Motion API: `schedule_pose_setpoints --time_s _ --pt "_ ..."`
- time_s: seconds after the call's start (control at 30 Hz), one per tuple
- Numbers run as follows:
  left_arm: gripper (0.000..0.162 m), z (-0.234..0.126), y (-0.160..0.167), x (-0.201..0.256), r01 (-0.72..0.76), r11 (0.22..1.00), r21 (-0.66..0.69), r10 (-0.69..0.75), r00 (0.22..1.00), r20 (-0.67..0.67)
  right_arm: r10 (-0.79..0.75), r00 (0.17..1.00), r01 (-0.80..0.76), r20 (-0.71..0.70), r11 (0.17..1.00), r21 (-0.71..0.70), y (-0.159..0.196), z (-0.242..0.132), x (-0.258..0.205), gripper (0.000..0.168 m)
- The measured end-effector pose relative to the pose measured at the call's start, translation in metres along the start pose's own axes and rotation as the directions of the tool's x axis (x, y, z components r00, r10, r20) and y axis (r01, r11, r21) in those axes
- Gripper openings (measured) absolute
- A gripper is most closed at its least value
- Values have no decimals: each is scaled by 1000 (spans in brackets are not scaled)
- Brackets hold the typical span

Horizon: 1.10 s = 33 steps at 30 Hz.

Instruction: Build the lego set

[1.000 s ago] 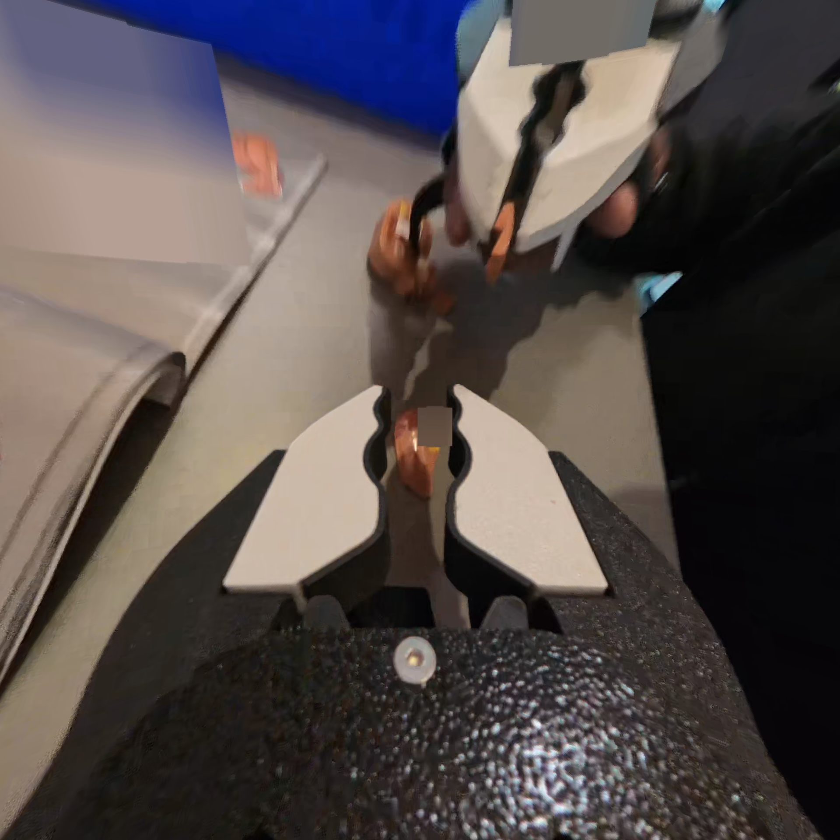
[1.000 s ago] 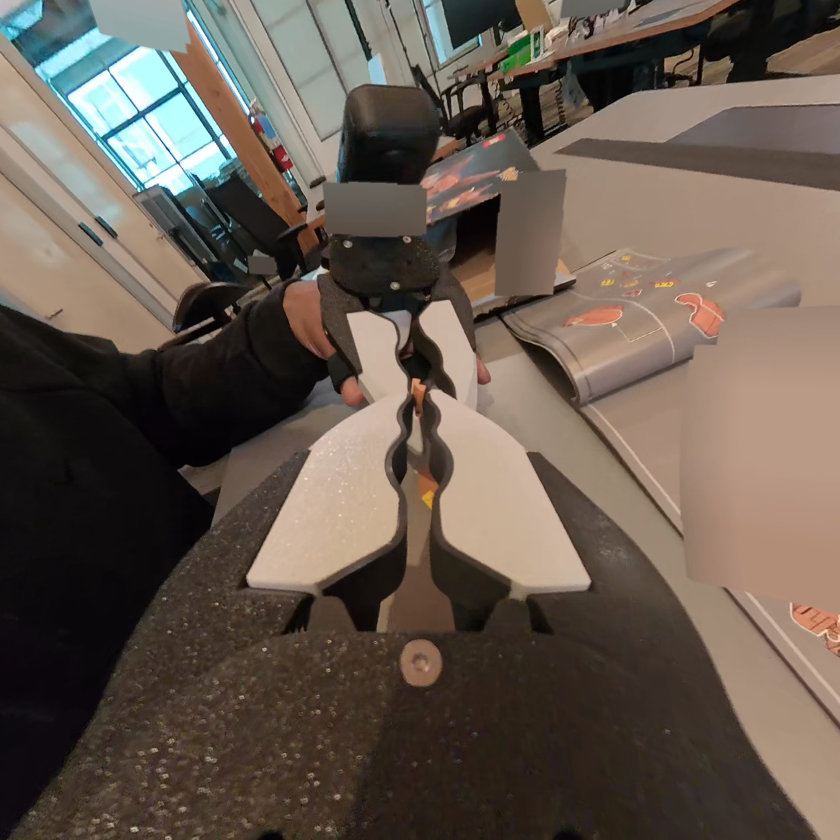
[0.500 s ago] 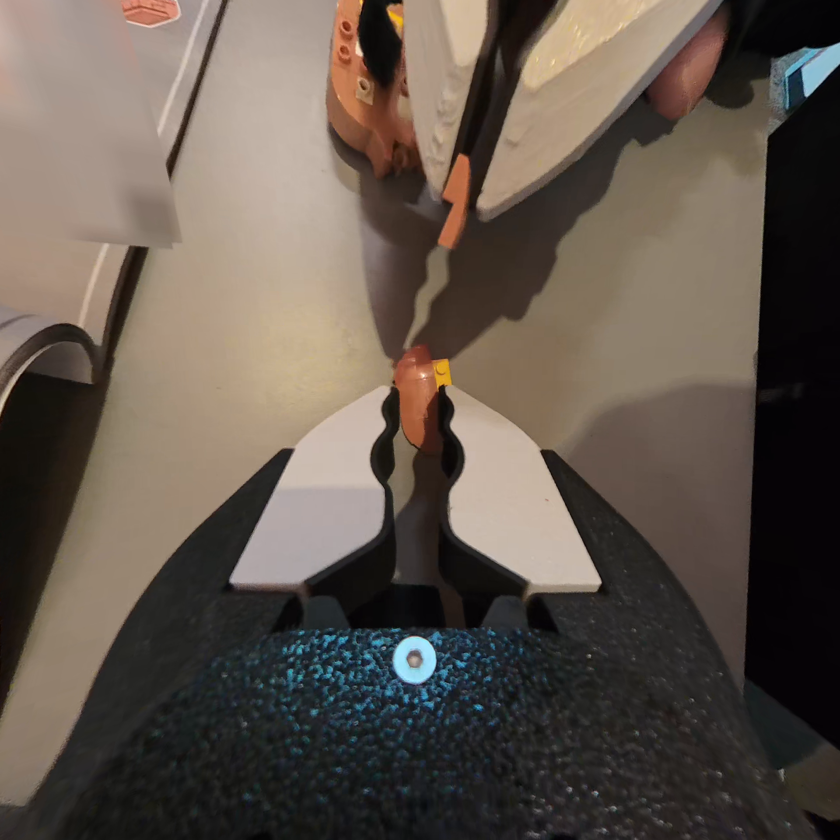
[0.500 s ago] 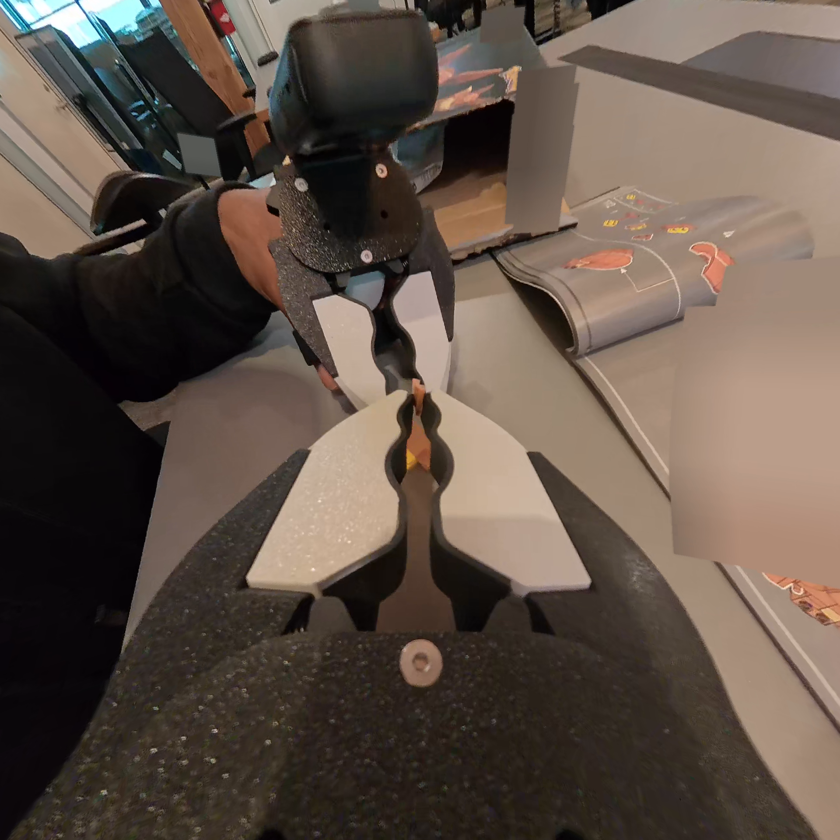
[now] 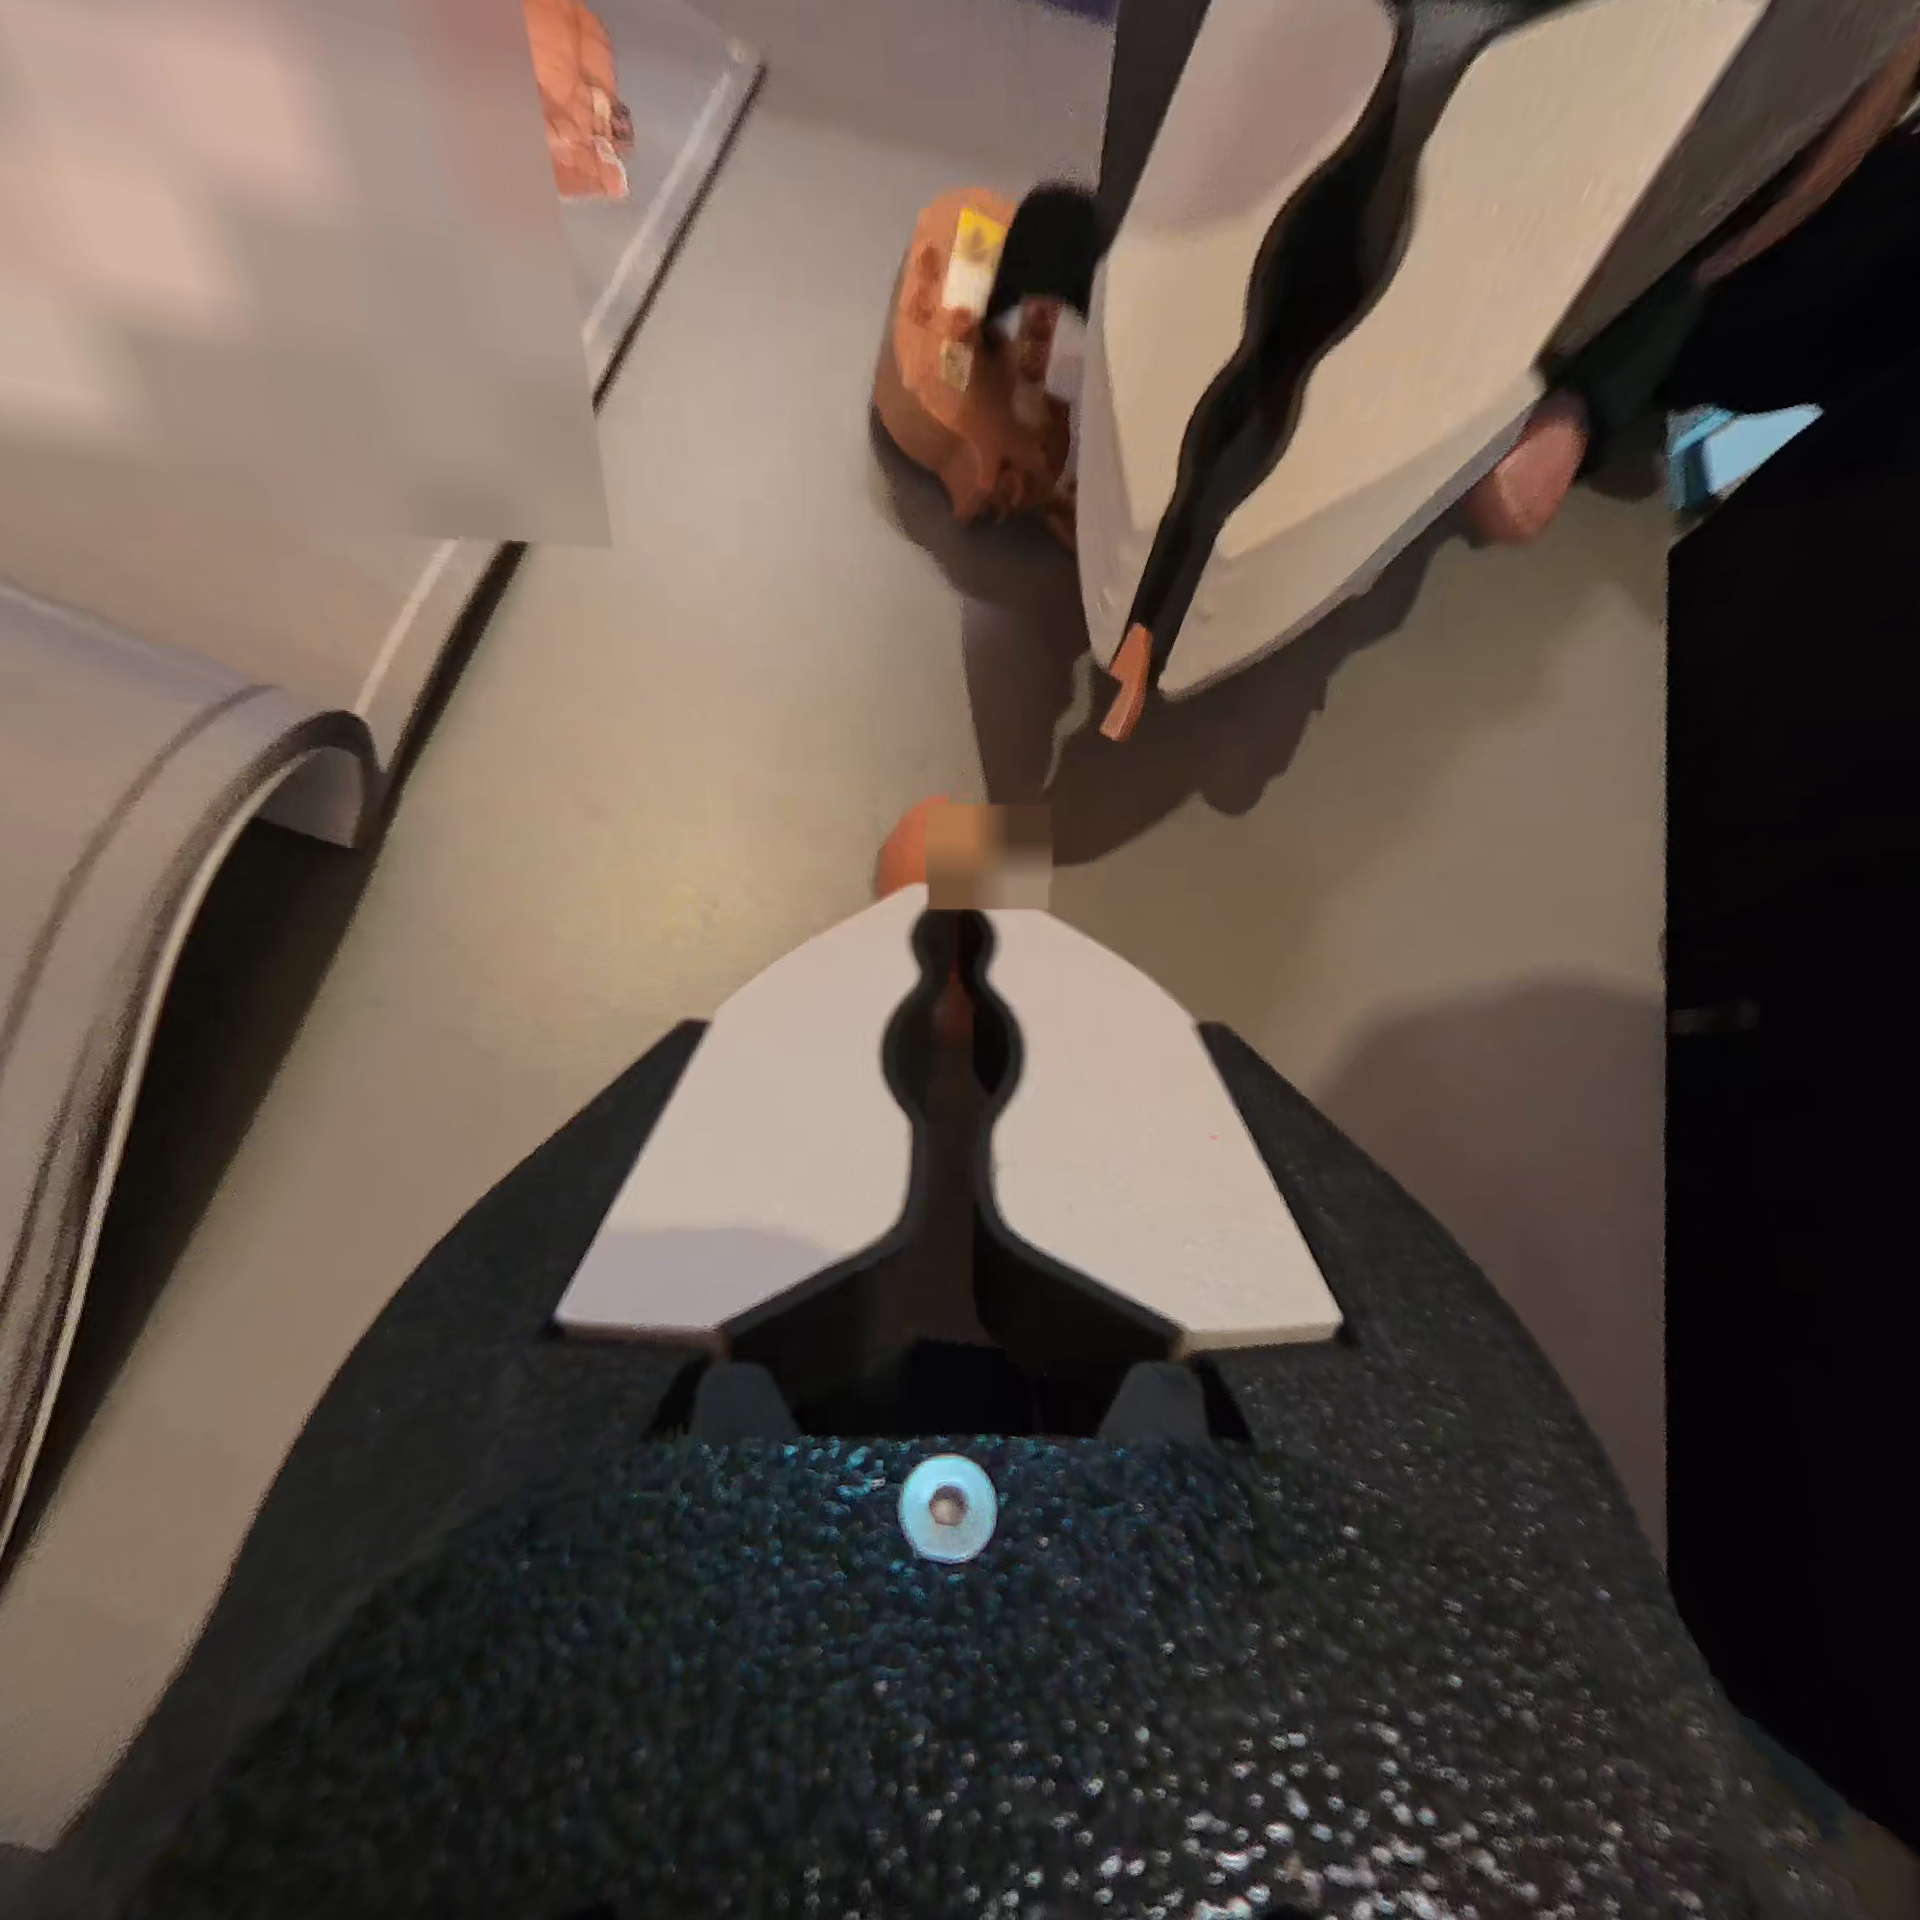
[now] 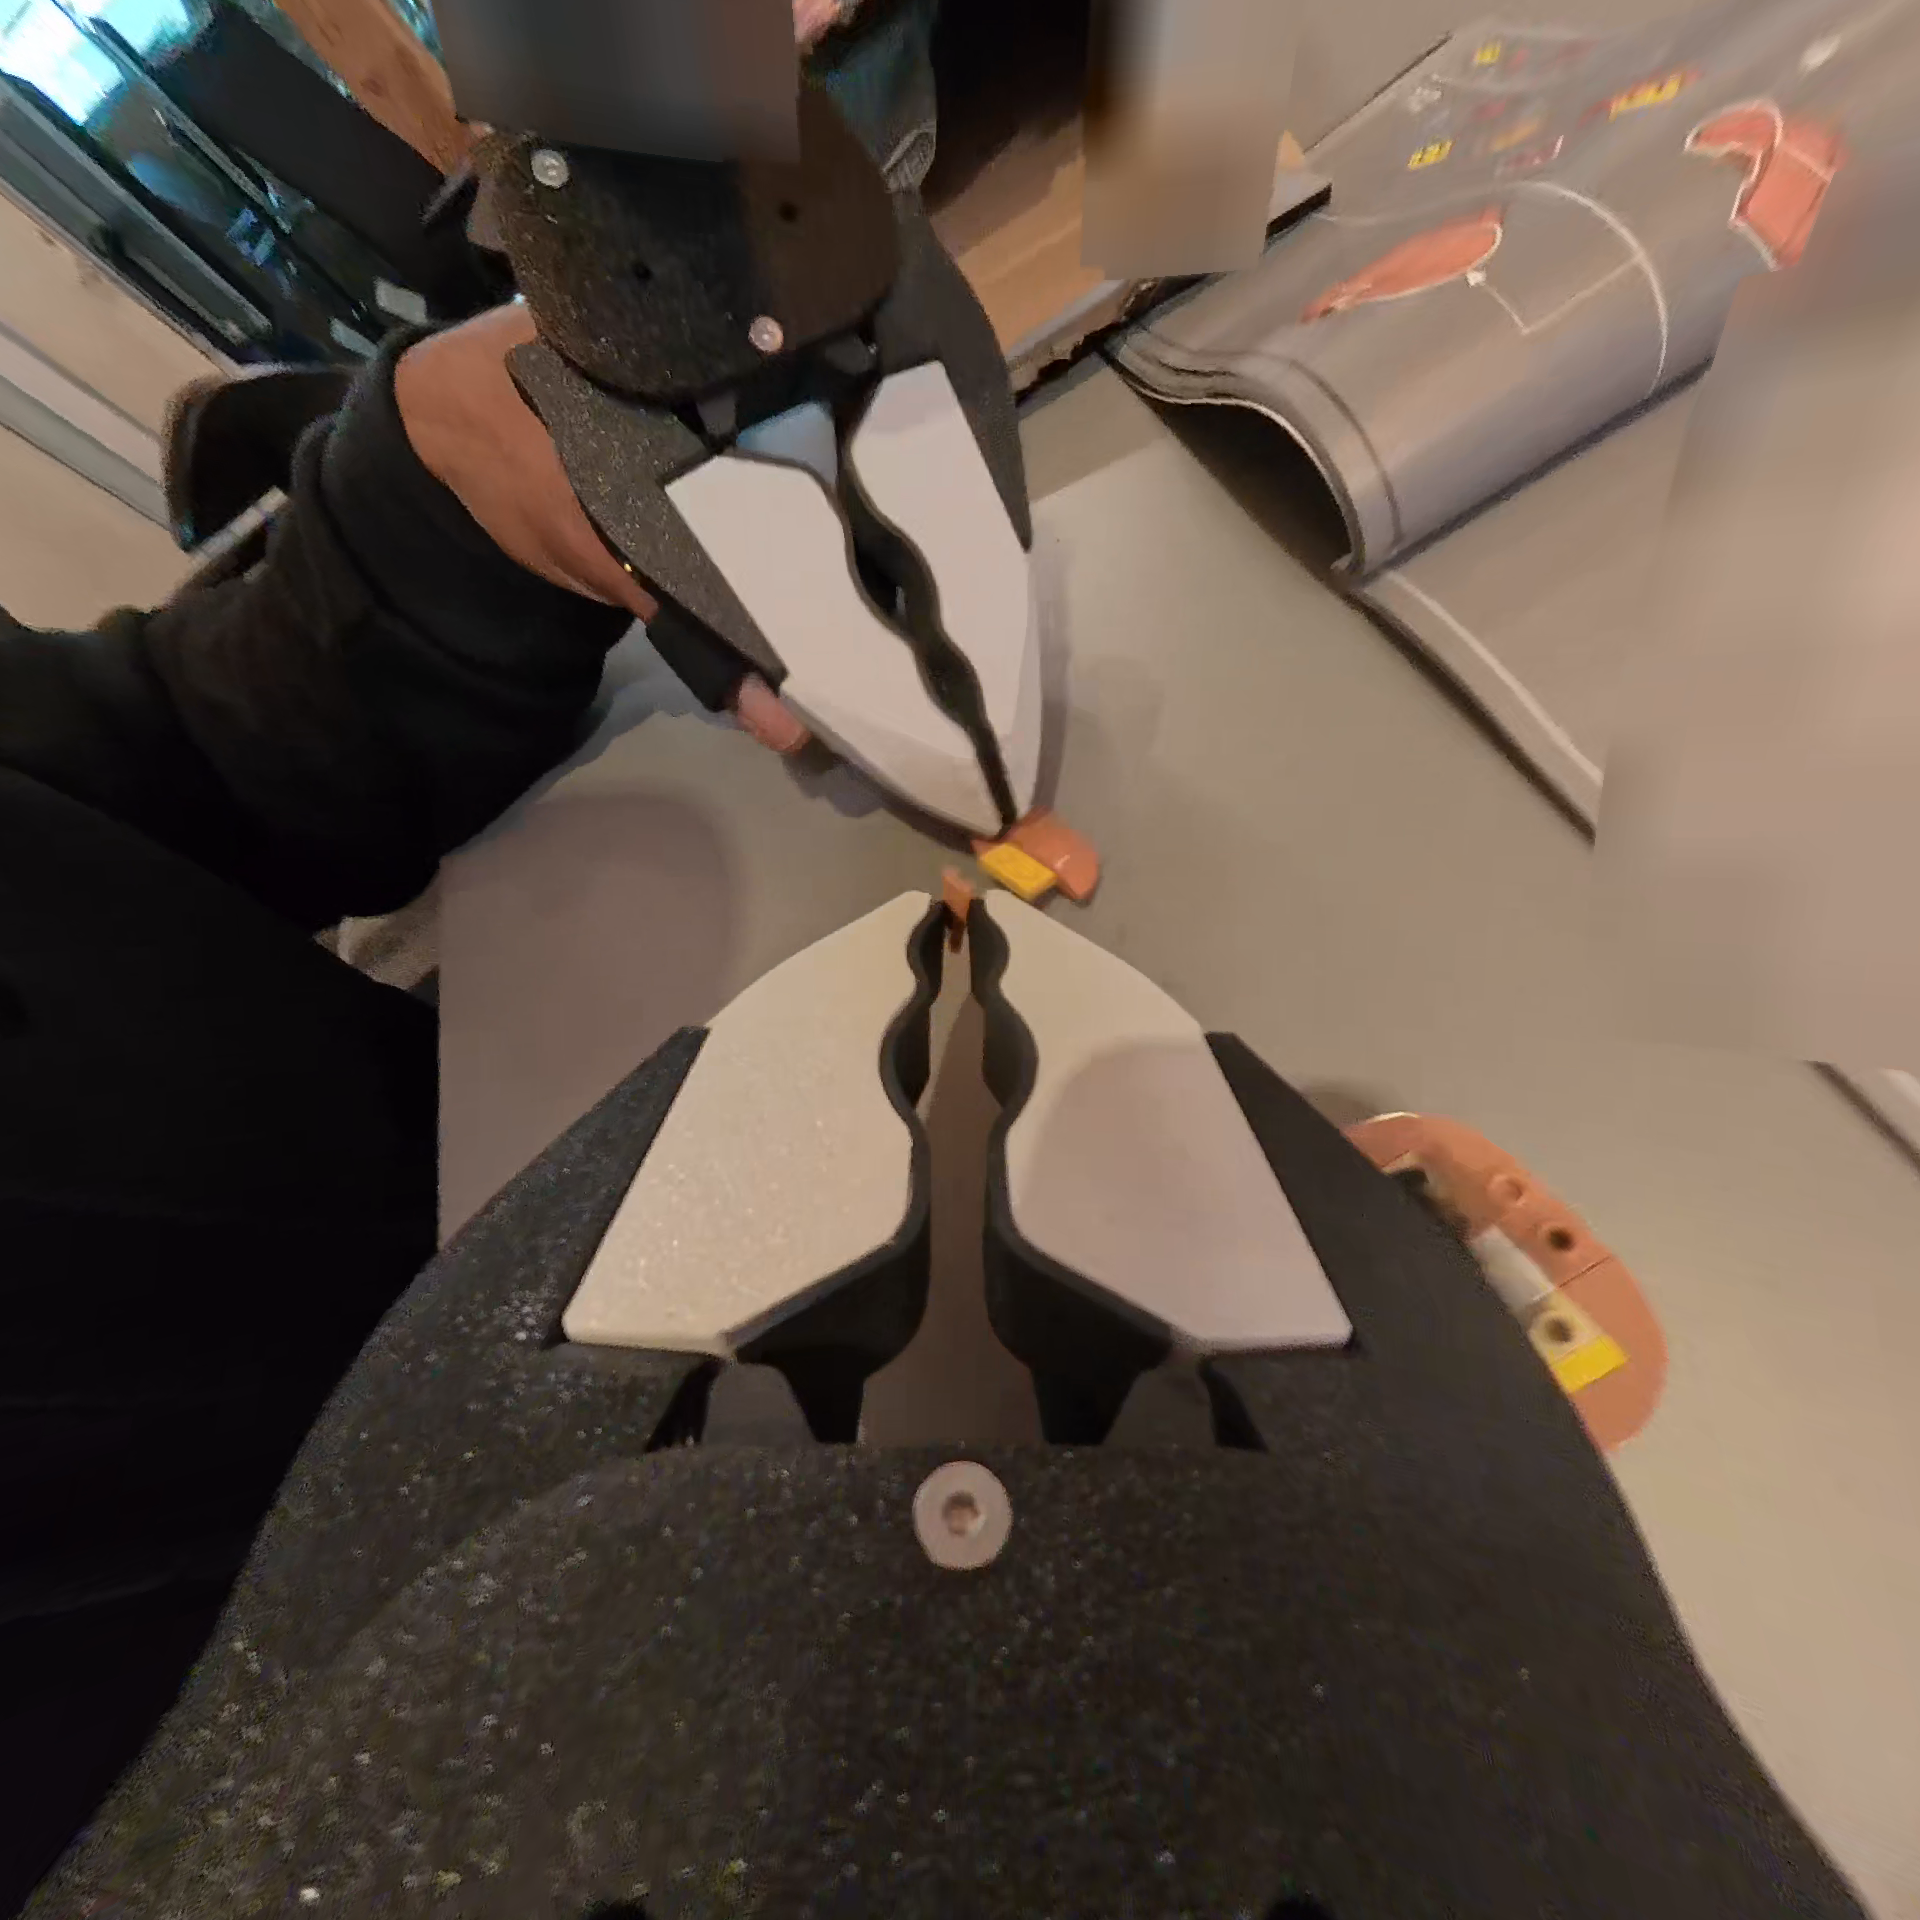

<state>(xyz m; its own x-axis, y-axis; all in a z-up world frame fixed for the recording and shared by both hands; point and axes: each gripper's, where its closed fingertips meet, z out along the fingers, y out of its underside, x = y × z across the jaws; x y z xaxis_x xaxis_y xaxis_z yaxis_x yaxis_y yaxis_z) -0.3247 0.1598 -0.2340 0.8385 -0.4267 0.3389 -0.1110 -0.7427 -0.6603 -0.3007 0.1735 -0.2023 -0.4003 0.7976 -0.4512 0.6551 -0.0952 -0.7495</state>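
My left gripper [image 5: 951, 914] is shut on a brown curved lego piece [image 5: 902, 847] with a yellow tile, held low over the grey table [image 5: 675, 831]. The right wrist view shows that gripper [image 6: 1003, 821] and the piece [image 6: 1044, 860] at its tips. My right gripper [image 6: 956, 916] is shut on a small thin brown plate [image 6: 956, 902], just short of the curved piece. In the left wrist view the right gripper [image 5: 1153, 644] comes in from the upper right with the plate [image 5: 1127, 691]. A part-built brown model [image 5: 956, 353] lies behind it, and also shows in the right wrist view [image 6: 1517, 1278].
An open instruction booklet [image 5: 156, 779] lies to the left of my left gripper, and in the right wrist view [image 6: 1507, 343] at the upper right. A cardboard box [image 6: 1023, 270] stands behind it. A hand in a black sleeve [image 6: 468, 436] holds the left gripper. The tips of one gripper are about 5 centimetres away from the tips of the other.
Both grippers have tilted down toward the table and come closer together. The left gripper has closed tighter on the curved piece. The right gripper's plate now sits just short of it.
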Motion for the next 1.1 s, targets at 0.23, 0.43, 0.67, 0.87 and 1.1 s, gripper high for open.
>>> schedule_pose_setpoints --time_s 0.23,0.43,0.67,0.87,1.1 --pt "3 -12 -15 -8 1 995 103 -7 999 54 62 998 -62 9 998 27 -3 -1 1 4" --pt "28 3 2 -11 -30 999 -39 33 996 77 -7 1000 6 13 1000 21 -4 0 -7 4" --pt "21 9 6 -7 -158 983 -97 167 982 94 -30 999 30 13 999 16 -3 1 -9 4" --pt "3 7 -1 -3 -191 981 -36 194 977 91 -7 1000 7 6 1000 16 -1 1 -5 4" --pt "1 2 -5 -10 -148 989 4 147 983 111 -2 1000 2 -1 1000 16 -1 1 -3 4"
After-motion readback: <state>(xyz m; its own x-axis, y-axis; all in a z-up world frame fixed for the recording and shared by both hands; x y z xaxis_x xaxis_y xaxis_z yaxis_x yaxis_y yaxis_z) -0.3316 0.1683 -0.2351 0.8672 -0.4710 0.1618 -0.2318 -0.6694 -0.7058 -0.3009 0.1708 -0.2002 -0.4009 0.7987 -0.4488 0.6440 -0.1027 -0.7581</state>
